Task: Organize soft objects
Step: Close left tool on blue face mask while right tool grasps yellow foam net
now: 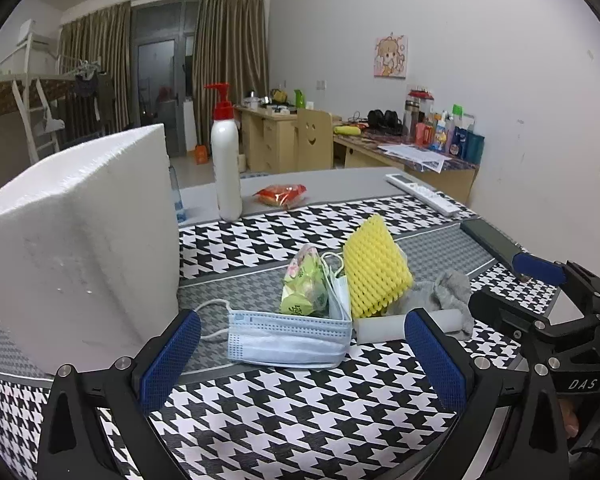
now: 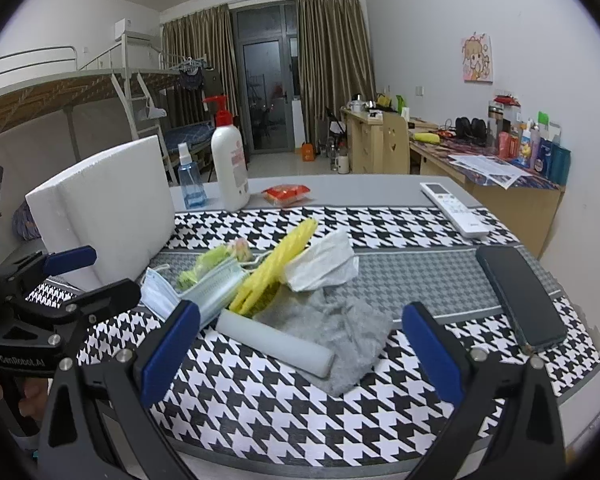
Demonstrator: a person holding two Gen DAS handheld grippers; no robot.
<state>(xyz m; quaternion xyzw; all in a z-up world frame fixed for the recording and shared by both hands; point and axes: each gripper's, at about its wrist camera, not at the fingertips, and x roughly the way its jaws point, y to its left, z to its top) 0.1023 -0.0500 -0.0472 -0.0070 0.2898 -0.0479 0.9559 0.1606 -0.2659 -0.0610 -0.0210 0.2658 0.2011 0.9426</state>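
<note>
Two grippers, jaws spread wide, nothing held: left gripper [image 1: 300, 348], right gripper [image 2: 300, 344]. Largest item: rigid white foam block [image 1: 80, 248], grainy faces, upright on the houndstooth mat [image 2: 284, 412]; its base is cut off behind the left finger. Beside it, the soft pile: ridged yellow foam net [image 1: 376, 268] leaning upright, crumpled grey cloth [image 2: 340, 332], pleated blue face mask [image 1: 288, 338], smooth white foam tube [image 2: 276, 344], glossy green packet [image 1: 304, 284] partly hidden.

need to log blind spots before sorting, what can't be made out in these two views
- Spray bottle: left wrist view, mostly hidden behind the foam block.
- Tissue: seen only in the right wrist view; in the left, the yellow sponge hides it.
- Pump bottle label: too small to read.
</note>
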